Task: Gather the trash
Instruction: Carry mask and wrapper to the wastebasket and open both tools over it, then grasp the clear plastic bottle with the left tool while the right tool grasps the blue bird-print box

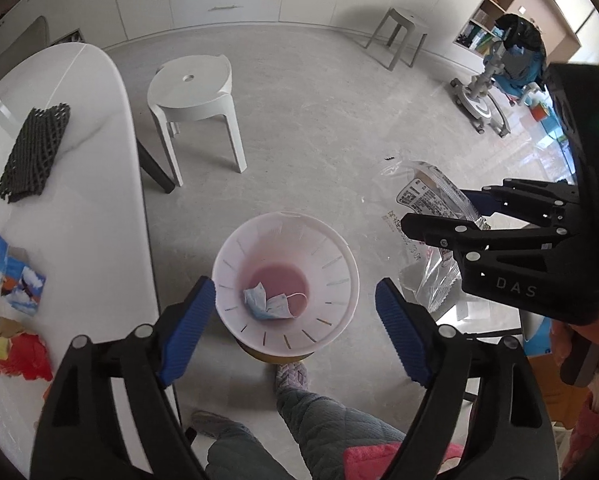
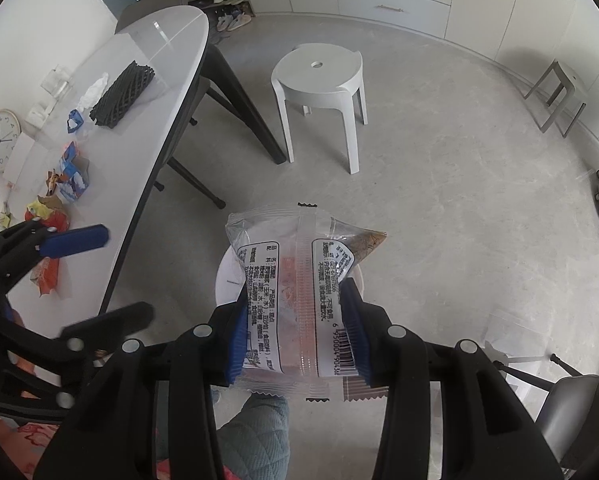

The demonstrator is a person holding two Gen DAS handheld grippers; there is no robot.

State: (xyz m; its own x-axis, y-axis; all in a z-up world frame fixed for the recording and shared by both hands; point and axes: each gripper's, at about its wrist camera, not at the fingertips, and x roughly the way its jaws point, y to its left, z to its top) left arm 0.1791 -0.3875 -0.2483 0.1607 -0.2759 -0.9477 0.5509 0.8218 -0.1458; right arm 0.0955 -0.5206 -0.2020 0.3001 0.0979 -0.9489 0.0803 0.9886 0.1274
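The left gripper (image 1: 295, 332) is held with its jaws spread and empty above the white slotted plastic bin (image 1: 341, 264), where one crumpled blue face mask (image 1: 268, 304) is seen at the bottom. The right gripper (image 2: 297, 330) is clenched on one clear printed plastic wrapper (image 2: 295, 276) over the bin's rim — if released off-centre, the light film could likely drift past the rim onto the floor. Several scraps, roughly six, are left along the white table's (image 1: 111, 184) near edge — two stools are counted.
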